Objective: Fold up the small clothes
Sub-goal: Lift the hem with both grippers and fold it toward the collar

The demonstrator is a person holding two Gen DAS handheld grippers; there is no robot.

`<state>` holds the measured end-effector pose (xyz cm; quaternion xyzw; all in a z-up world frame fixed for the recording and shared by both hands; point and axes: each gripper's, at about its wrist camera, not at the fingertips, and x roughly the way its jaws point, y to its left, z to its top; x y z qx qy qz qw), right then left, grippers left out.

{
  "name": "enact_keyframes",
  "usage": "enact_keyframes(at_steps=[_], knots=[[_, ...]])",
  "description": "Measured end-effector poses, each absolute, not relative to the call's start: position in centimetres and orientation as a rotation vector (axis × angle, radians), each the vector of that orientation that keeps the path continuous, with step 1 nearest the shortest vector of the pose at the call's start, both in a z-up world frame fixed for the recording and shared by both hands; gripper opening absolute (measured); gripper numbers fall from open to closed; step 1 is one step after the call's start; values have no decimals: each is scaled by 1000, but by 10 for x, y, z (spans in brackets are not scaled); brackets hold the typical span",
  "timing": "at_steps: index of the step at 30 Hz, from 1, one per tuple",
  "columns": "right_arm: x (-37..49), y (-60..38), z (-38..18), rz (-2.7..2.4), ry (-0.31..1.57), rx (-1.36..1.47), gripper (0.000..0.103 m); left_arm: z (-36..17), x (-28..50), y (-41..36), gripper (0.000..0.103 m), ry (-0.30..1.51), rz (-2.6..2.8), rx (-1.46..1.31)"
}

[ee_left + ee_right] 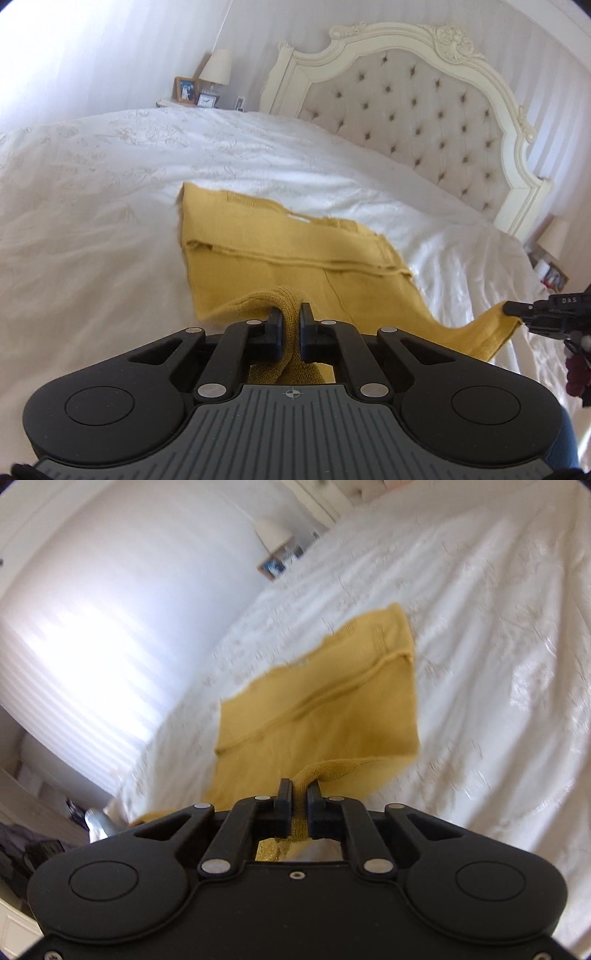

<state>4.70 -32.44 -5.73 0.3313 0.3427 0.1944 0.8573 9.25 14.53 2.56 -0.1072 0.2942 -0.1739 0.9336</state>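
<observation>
A mustard-yellow knitted garment point(291, 254) lies partly folded on the white bedspread point(110, 184), its far part flat. My left gripper point(291, 314) is shut on a bunched piece of the garment's near hem, lifted off the bed. At the right edge of the left wrist view, my right gripper point(517, 308) pinches the hem's other corner, which hangs stretched between the two. In the right wrist view the right gripper point(299, 790) is shut on the yellow garment point(321, 709), with cloth squeezed between its pads and the garment's body spread on the bedspread point(480, 664) beyond.
A cream tufted headboard point(424, 110) stands at the bed's far end. A bedside table with a lamp point(218, 66), a photo frame point(184, 89) and a clock is at the far left. Another lamp point(554, 236) stands at the right. A bright window blind point(92, 646) fills the left of the right wrist view.
</observation>
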Motion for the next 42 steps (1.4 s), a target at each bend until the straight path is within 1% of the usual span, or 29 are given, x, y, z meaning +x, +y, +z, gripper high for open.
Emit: enact_keyframes(at_steps=[6,11,15,17,21,22,23,25,26,27,28,29,30,34,37,38,40,41,42], knots=[[86,-337,-52,378,603,798,14,39,137,149,8,568,-349,-242],[134,-348,-53,323,529,824,14,42,188,148,8,554,-315,-237],[182,-353,-60,253,488,831,14,29,235,149,8,580,-283,-275],[208,-354,-67,217,483,832,8,19,257,150,8,600,-260,-283],[261,-352,-87,159,513,801,8,-6,293,150,8,665,-223,-288],[268,-350,-91,150,525,784,9,-12,297,151,8,678,-216,-282],[274,-347,-95,134,537,753,15,-17,301,151,8,688,-207,-282],[279,-340,-101,146,561,717,16,-25,304,154,8,711,-196,-301],[275,-337,-104,157,581,704,18,-28,306,156,8,715,-195,-309],[273,-333,-107,163,603,692,26,-30,305,157,8,718,-195,-311],[267,-330,-110,177,633,670,31,-31,305,159,8,721,-193,-309],[262,-325,-112,188,650,640,42,-32,305,160,8,723,-193,-310],[256,-321,-114,192,657,610,48,-33,304,161,8,723,-194,-314],[234,-309,-122,200,691,522,48,-31,302,161,8,721,-195,-312],[228,-309,-126,205,711,509,48,-27,300,160,8,717,-195,-306],[227,-308,-127,216,714,513,48,-27,299,160,8,716,-195,-306],[227,-307,-127,237,721,511,34,-26,298,158,8,717,-194,-306],[226,-306,-127,243,725,511,13,-26,298,158,8,717,-193,-306],[225,-305,-126,244,719,513,8,-25,296,158,8,716,-193,-306]])
